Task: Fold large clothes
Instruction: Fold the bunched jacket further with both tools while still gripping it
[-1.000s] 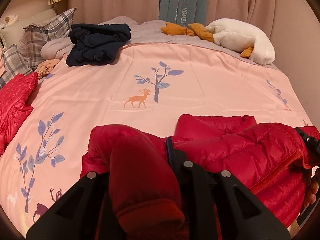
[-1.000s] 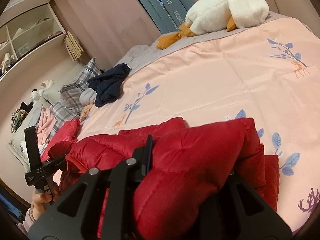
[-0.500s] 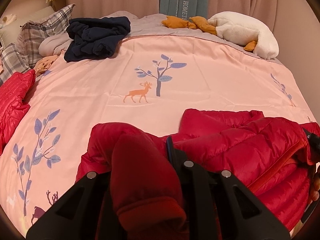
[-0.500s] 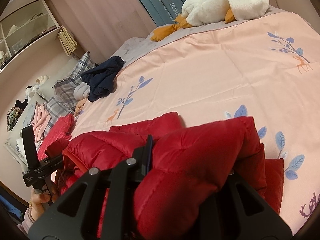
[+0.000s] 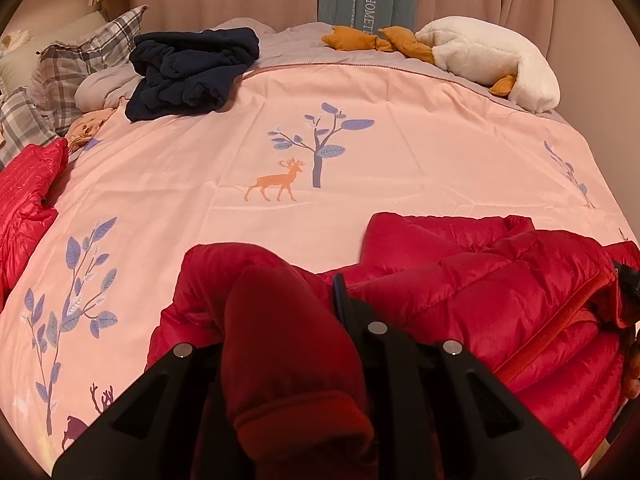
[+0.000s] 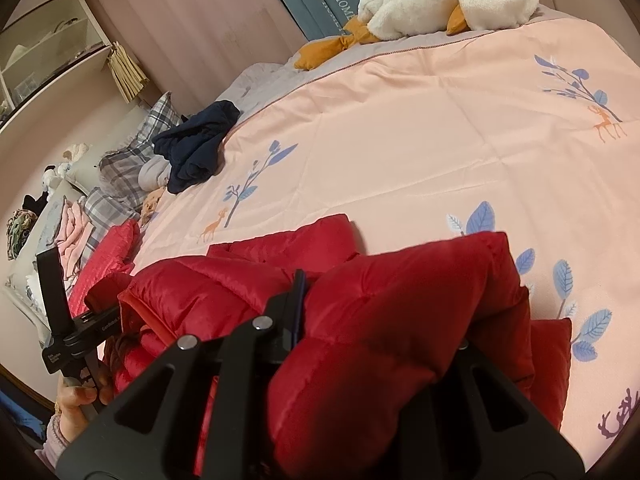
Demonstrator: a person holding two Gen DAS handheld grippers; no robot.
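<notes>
Pink bedding printed with deer and blue trees [image 5: 304, 168] covers a wide bed, with curtains behind it. At 11 o'clock in the left wrist view a dark navy garment [image 5: 192, 72] is heaped; at 1 o'clock a white plush toy [image 5: 492, 60] lies by the far edge. A second red quilted piece [image 5: 24, 200] is seen at 9 o'clock.

At the near edge, from 5 to 7 o'clock, the red puffer jacket [image 5: 480, 292] is bunched, part on the bedding, part raised. A cuffed sleeve end is clamped by the left gripper [image 5: 296, 352]; a thick roll of quilted body is pinched by the right gripper [image 6: 380, 344]. Both are closed on the fabric.

The jacket is judged light, soft and springy, with a slick shell. Folds are likely to puff back open, and loose padding could slide from the jaws. Better purchase would be had at seams, the cuff, the hem or the zip edge [image 5: 552, 332], where the cloth is thinner and firmer.
</notes>
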